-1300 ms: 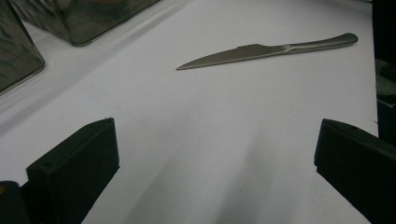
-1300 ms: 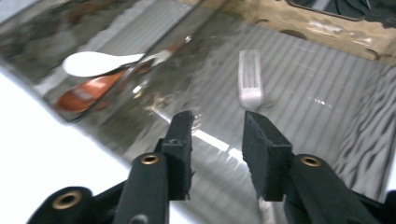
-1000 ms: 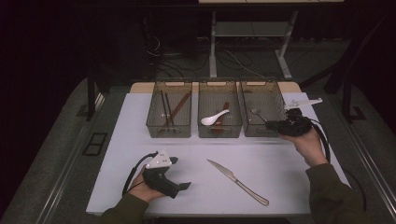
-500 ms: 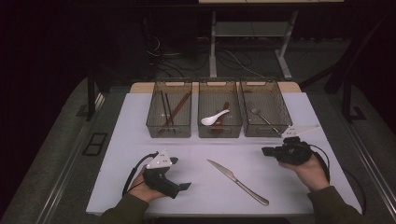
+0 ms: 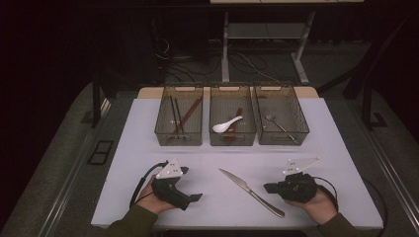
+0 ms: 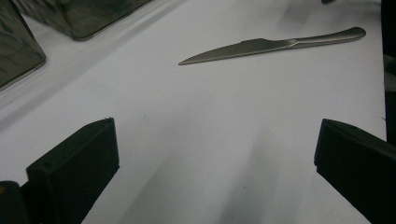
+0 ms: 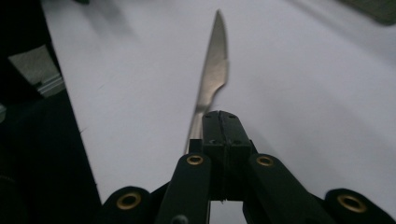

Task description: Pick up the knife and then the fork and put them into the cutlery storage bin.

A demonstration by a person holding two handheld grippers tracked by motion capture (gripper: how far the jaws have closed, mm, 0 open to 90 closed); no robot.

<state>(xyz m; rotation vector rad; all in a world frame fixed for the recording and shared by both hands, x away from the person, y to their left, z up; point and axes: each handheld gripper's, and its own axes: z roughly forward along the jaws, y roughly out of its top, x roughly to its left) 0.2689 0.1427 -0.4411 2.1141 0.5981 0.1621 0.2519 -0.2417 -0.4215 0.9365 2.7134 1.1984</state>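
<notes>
A steel table knife [image 5: 252,191] lies slantwise on the white table [image 5: 341,143], blade toward the bins; it also lies ahead of both grippers [image 6: 271,44] [image 7: 215,70]. My right gripper [image 5: 267,187] rests low at the front right, its tip pointing left, close to the knife's handle end. Its jaws [image 7: 220,126] are shut together with nothing between them, and the handle runs underneath them. My left gripper [image 5: 191,190] sits at the front left, pointing right toward the knife. Its jaws [image 6: 215,154] are open wide over bare table.
Three clear bins stand in a row at the back: the left bin [image 5: 160,129] holds chopsticks [image 5: 179,116], the middle bin [image 5: 213,138] a white spoon [image 5: 227,125], the right bin [image 5: 302,129] a fork [image 5: 276,123]. The table's front edge runs just under both hands.
My right gripper has come from the right bin toward the person and down to the table beside the knife's handle. The left gripper has stayed put.
</notes>
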